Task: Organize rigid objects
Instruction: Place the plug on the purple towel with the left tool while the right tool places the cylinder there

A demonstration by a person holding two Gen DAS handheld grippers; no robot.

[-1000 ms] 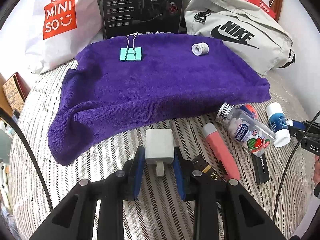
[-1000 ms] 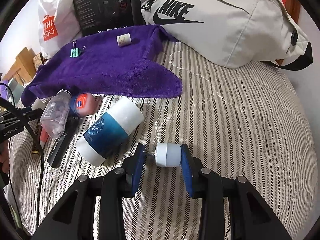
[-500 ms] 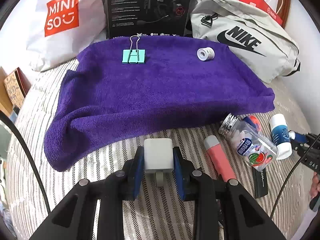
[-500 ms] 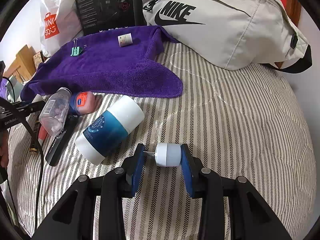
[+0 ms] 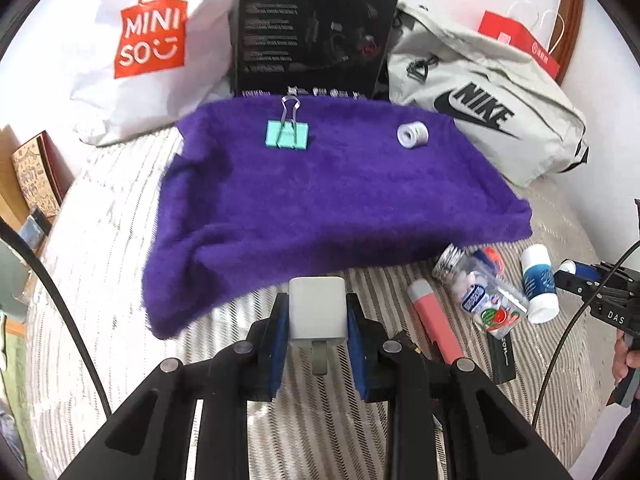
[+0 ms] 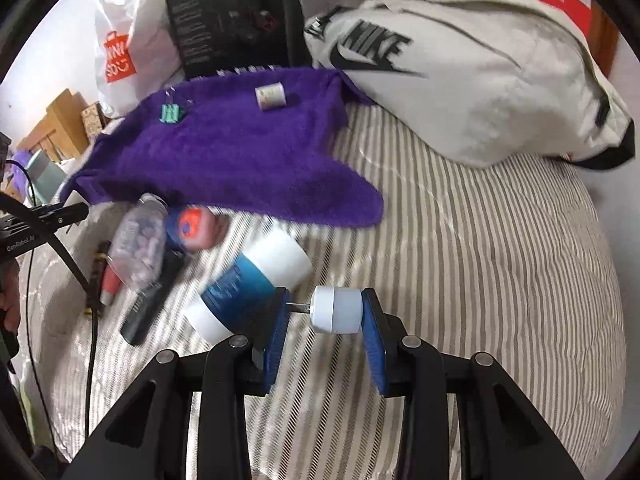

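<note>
Striped bedding [image 5: 100,240] is partly covered by a purple towel [image 5: 320,208]. Near the towel's front edge, a charger [image 5: 317,312] is clamped by the left gripper [image 5: 318,330]; a white plug [image 6: 336,309] is pinched by the right gripper [image 6: 326,320].

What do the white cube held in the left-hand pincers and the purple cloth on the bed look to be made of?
The white cube-shaped plug looks like smooth matte plastic: even, unmarked faces, with a duller grey prong below, probably metal. The purple cloth looks like terry or fleece towelling: fuzzy pile, soft drooping edges, no shine.
</note>
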